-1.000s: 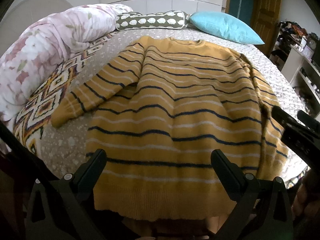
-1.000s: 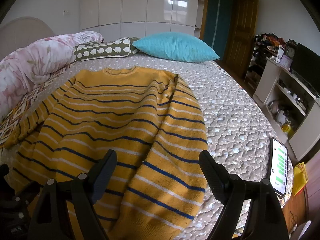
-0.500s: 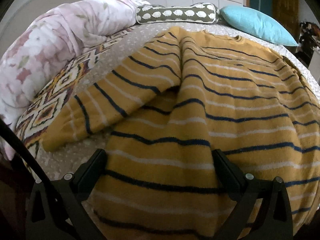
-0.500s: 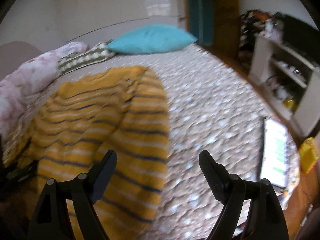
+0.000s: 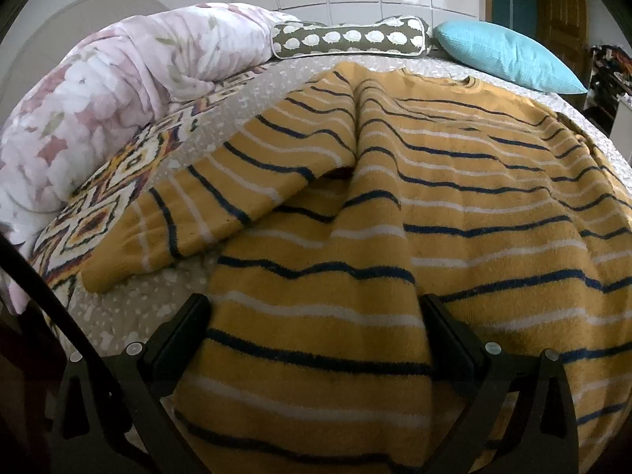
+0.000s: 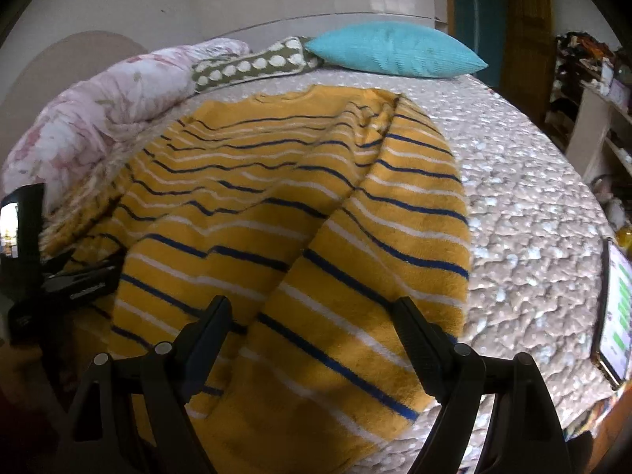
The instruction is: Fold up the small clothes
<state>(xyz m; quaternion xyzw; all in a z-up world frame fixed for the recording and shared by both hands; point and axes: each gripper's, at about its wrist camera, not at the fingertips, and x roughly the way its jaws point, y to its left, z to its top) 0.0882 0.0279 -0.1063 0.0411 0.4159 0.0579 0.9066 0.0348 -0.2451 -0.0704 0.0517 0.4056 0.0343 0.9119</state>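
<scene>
We hold both tools low over the near edge of the bed (image 6: 533, 205), where a yellow striped sweater (image 5: 454, 213) lies spread flat with its collar toward the far end. The left tool (image 5: 316, 331) has its fingers wide apart, straddling the near left part of the sweater's body, and nothing is pinched between them. The right tool (image 6: 312, 328) is likewise spread apart, over the near right part where the right sleeve (image 6: 399, 213) is folded in over the body.

The left sleeve (image 5: 221, 201) lies out to the left on the bed's pale cover, its cuff just beside a patterned blanket (image 5: 98, 205). Beyond that blanket, a bunched pink floral quilt (image 5: 118, 91) runs along the left side. At the far end sit a green spotted cushion (image 5: 351, 37) and, to its right, a blue pillow (image 5: 505, 55), both clear of the sweater.

In the right wrist view, a phone (image 6: 614, 312) with a lit screen lies near the right edge of the bed, well apart from the sweater. White shelves (image 6: 592, 126) crowded with small items stand off to the right of the bed. The left tool's black frame shows at the left edge of that view, close against the sweater's left side.
</scene>
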